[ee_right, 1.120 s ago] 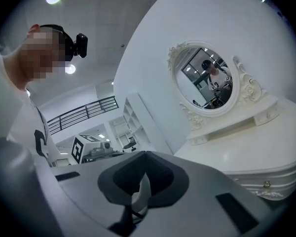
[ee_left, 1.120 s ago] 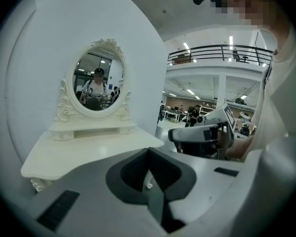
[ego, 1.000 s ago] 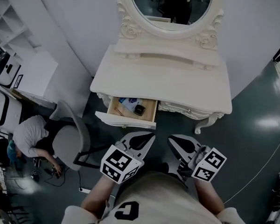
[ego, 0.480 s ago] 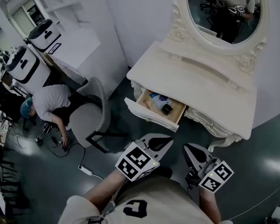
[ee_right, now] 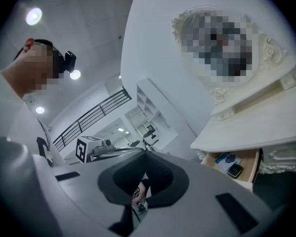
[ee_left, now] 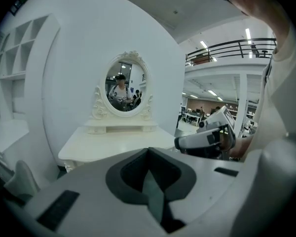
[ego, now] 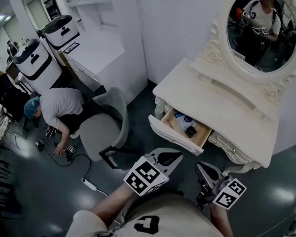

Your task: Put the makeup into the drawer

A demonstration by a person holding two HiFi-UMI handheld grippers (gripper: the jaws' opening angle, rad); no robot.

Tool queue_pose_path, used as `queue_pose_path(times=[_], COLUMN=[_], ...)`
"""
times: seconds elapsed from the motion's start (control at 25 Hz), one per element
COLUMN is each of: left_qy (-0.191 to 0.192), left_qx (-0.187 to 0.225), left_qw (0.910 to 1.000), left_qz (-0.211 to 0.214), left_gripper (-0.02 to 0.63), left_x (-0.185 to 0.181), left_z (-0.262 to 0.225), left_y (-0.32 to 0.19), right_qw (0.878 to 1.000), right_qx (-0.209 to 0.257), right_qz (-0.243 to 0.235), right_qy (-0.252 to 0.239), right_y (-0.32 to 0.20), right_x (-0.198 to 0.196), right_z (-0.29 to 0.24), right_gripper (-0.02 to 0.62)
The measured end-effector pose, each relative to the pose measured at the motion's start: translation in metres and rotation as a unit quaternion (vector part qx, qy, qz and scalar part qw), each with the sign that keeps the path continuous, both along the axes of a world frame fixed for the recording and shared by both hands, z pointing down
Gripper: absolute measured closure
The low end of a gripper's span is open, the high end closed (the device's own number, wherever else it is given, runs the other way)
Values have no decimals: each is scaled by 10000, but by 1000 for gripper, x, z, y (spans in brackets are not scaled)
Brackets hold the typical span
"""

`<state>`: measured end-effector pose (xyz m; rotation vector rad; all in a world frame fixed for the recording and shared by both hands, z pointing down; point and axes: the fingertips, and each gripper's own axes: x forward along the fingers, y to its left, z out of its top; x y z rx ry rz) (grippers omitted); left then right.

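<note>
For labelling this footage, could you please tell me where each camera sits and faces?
Head view: head-mounted, steeply down at dressing table, drawer; left claw, right claw.
Left gripper view: on left claw, facing mirror; shut jaws, right claw.
Right gripper view: on right claw, facing drawer; shut jaws.
Head and right gripper views share the drawer.

1 vanity (ego: pixel 222 102), 1 mirror (ego: pixel 261 31), 1 drawer (ego: pixel 170 135); 1 chair (ego: pixel 101 130), 2 wht machines (ego: pixel 35 65) (ego: pixel 63 31), 1 crouched person (ego: pixel 59 105); 2 grippers (ego: pixel 175 156) (ego: pixel 202 168)

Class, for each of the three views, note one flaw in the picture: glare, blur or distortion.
Head view: dim, with glare patches on the floor. Left gripper view: fisheye bends the wall into a curve. Right gripper view: a ceiling lamp flares; mosaic covers the mirror.
</note>
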<state>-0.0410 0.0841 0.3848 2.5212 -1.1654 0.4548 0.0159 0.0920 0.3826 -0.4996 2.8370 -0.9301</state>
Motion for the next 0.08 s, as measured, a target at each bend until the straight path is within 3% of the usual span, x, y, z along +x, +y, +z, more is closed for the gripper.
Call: queue_pose_path(times=[0.08], left_qy=[76], left_qx=[121], left_qw=[9999], left_qz=[-77], left_gripper=[551], left_x=[-24], left_z=[-11], left_y=[-5], right_qw=[9999], right_qx=[-128], right_qz=[-29], right_qy=[-109], right_y=[-1], right_x=[-18], right_z=[-1], right_gripper=[568])
